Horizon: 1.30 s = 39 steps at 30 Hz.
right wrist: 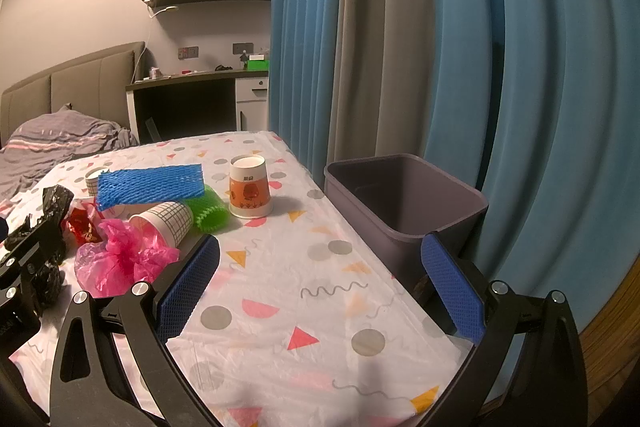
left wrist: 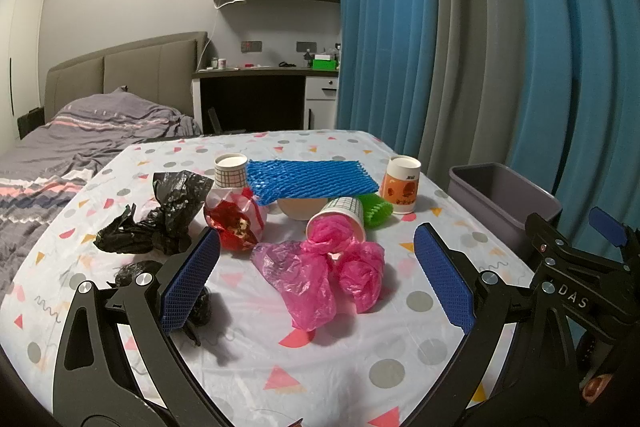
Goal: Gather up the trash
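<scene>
Hovering spread wide and empty, left gripper faces the pink plastic bag on the table; right gripper, also agape, holds nothing. Collecting looks not yet begun. Bin sits at the table's right edge. Next: close on crumpled bag, carry rightward.

Left gripper: spread wide, nothing between the blue pads, held above the near part of the table and aimed toward its far edge. Right gripper: likewise spread wide and holding nothing, hovering over the table's near right corner, right finger out past the right edge. Seen from the left wrist camera, right gripper just beside the left one, at the right edge.
</scene>
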### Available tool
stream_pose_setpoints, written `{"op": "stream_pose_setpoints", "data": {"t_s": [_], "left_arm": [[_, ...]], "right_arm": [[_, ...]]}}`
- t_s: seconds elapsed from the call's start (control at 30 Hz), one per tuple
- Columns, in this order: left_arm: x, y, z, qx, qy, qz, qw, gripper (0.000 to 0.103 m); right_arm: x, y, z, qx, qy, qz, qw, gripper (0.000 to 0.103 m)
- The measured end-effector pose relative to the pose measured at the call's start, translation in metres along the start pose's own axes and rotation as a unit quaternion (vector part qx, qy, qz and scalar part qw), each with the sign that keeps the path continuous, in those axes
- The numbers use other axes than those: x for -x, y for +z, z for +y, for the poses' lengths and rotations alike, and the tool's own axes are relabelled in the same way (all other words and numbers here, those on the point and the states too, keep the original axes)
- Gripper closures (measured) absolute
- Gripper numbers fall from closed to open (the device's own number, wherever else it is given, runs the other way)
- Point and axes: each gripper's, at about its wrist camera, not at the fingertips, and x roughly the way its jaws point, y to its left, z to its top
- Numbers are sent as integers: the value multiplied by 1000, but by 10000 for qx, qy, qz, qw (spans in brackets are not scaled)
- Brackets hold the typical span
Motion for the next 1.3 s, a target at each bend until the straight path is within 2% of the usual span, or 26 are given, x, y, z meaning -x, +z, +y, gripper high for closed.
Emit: {"op": "stream_pose_setpoints", "data": {"t_s": [0.73,0.97,1.3], "left_arm": [[-1,-2,-3,-33,-14,2,10000,7],[-6,-4,-5,16,-227,49,9997,7],[-14,-20,22,63,-275,97,9996,7]], "right_arm": [[-1,-5,4,7,81,-56,10000,5],[-2,-6,4,-5,116,-53,9999,5],[-16,-13,15,51,512,42,9987,5]]}}
